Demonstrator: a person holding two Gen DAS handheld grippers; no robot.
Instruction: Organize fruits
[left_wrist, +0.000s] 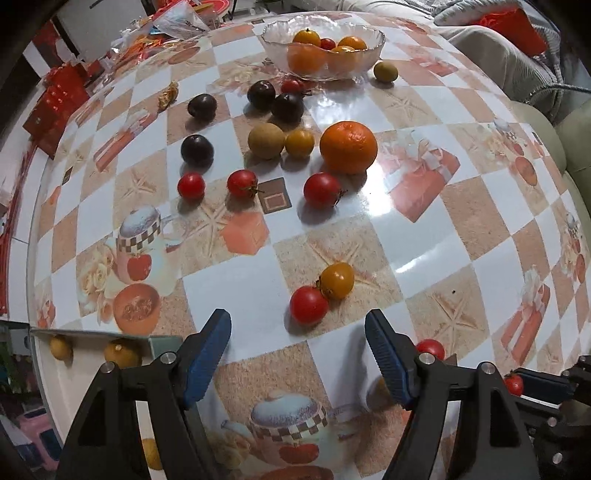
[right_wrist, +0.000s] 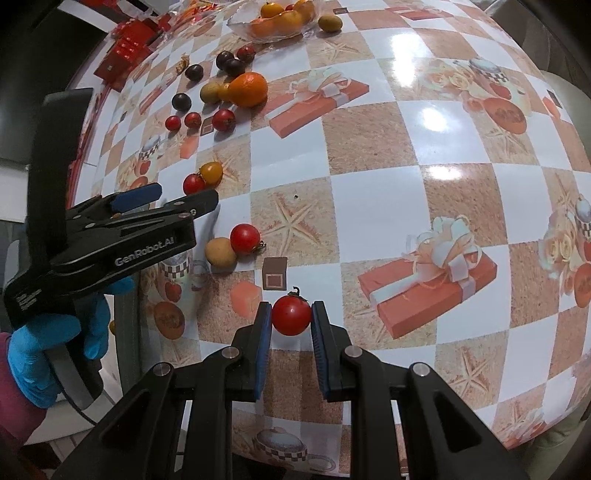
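My left gripper (left_wrist: 297, 325) stands open over the checked tablecloth (left_wrist: 369, 229), nothing between its blue pads. Just ahead of it a red cherry tomato (left_wrist: 308, 304) touches a yellow one (left_wrist: 337, 280). My right gripper (right_wrist: 291, 308) is shut on another red cherry tomato (right_wrist: 291, 319), stem pointing away, close above the cloth; that gripper shows at the right edge (left_wrist: 546, 380) of the left wrist view. The left gripper (right_wrist: 183, 195) lies to its left, with a tan fruit (right_wrist: 220, 252) and a red tomato (right_wrist: 245, 239) beside it. A glass bowl (left_wrist: 273, 40) at the far side holds several orange fruits.
Loose on the cloth are a big orange (left_wrist: 348, 147), several dark plums (left_wrist: 197, 148), a tan fruit (left_wrist: 266, 141), red tomatoes (left_wrist: 242, 182) and a green-yellow fruit (left_wrist: 385, 71) by the bowl. Red boxes (left_wrist: 55, 107) crowd the far left. A blue-gloved hand (right_wrist: 37, 350) holds the left gripper.
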